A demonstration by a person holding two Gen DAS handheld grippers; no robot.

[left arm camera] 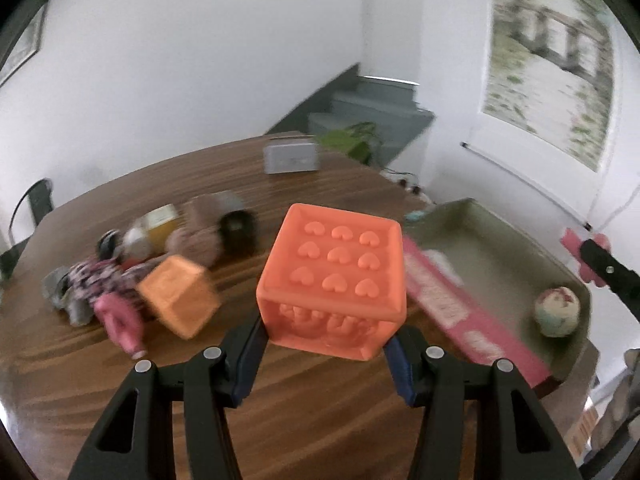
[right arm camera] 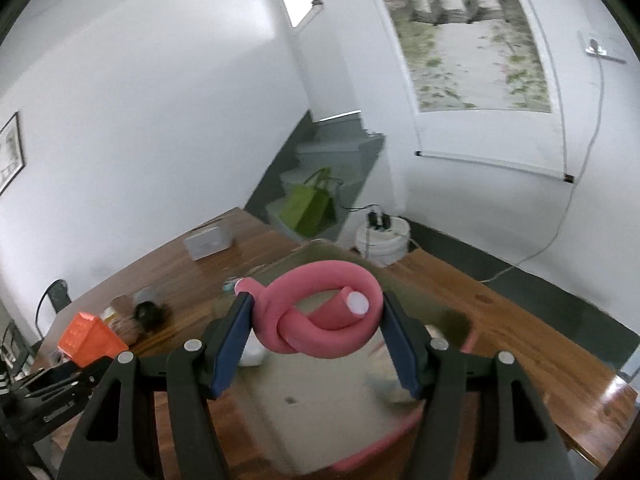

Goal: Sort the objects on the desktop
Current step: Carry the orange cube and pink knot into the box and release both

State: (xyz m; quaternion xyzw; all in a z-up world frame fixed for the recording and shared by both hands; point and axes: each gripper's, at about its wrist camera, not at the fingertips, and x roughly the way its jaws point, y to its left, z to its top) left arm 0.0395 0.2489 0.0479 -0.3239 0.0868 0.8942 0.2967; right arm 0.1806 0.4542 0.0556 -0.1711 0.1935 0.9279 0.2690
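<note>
Orange rubbery cube, soft-edged, top face embossed with a three-by-three grid of small hearts and raised relief on its front side, is clamped between the blue pads of the left hand-held gripper, lifted clear of the table. The table is dark wood with a pronounced streaked grain and a glossy finish. At 9 o'clock from the cube lies a second orange block, tilted on an edge, touching a blurred heap of small toys: patterned fabric, a pink bottle shape, brownish plush lumps. At 3 o'clock sits a shallow olive-green tray with a pink rim; a pale mottled ball rests in its near corner. The right hand-held gripper is closed on a pink foam tube, smooth, round in section, tied in a loose knot with one white-capped end facing the camera, held above the tray. A grey box stands at 12 o'clock, far across the table.
</note>
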